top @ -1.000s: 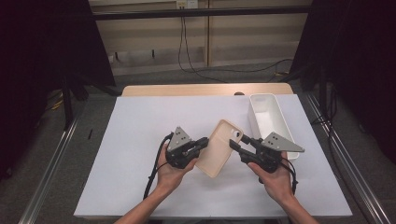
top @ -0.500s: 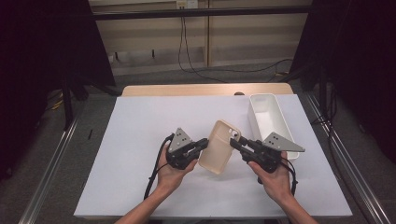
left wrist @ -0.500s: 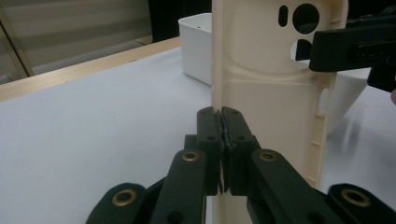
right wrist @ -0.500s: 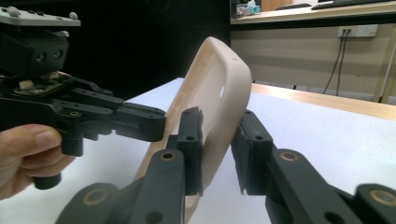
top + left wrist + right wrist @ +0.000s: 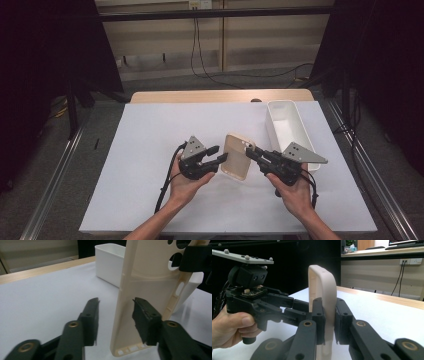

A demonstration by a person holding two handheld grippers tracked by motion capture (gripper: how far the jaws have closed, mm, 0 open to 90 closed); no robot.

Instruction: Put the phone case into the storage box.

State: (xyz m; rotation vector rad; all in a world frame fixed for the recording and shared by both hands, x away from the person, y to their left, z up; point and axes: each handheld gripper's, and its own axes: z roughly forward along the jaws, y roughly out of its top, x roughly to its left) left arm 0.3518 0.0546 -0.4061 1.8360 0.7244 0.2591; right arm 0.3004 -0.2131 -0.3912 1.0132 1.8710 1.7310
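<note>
Since the phone case (image 5: 237, 156) is a thin, empty shell of cream plastic, it should weigh next to nothing and flex when squeezed across its open middle, so the sensible grip is on a rim or corner, where the wall is folded and stiffer. Its smooth skin looks a little slippery, though hardly fragile. Left of the case, the left tool (image 5: 220, 155) has just been spreading its jaws: in the left gripper view they stand apart on either side of the case's side edge (image 5: 130, 315), one pad well clear and the other at most grazing it, so I would not count on that side to carry anything. The case itself is held tilted just above the counter (image 5: 150, 150), between the two hands, with its camera cut-outs towards the far end. Right of the case, the right tool (image 5: 253, 153) has just been closing and is clamped on the rim near that end; the right gripper view shows both pads pressed flat on the thin wall (image 5: 325, 302). Beyond it, further right, stands the white bin (image 5: 281, 111), near the case.
</note>
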